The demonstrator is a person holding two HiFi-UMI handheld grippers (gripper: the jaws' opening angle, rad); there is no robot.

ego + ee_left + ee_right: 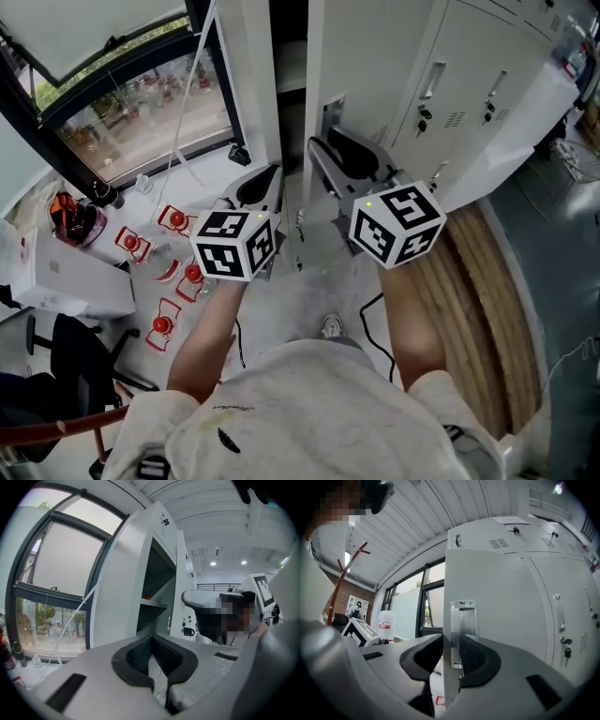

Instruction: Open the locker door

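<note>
The white locker door (pixel 375 66) stands swung out from the open locker (pixel 291 94). My right gripper (pixel 339 157) straddles the door's free edge at its metal handle plate (pixel 464 616). In the right gripper view the door (pixel 497 597) runs between the two black pads (pixel 480 656), which touch it on both sides, so my right gripper (pixel 451 637) is shut on it. My left gripper (pixel 262 183) hovers just left of the opening. In the left gripper view my left gripper (pixel 153 636) has its pad tips together and nothing between them.
A shelf (pixel 154 604) sits inside the open locker. More closed lockers (pixel 487 75) stand to the right. A large window (pixel 141 112) is at the left, with red-and-white items (pixel 178 220) on the floor and a black chair (pixel 66 347) nearby. A wooden coat stand (pixel 340 583) is behind me.
</note>
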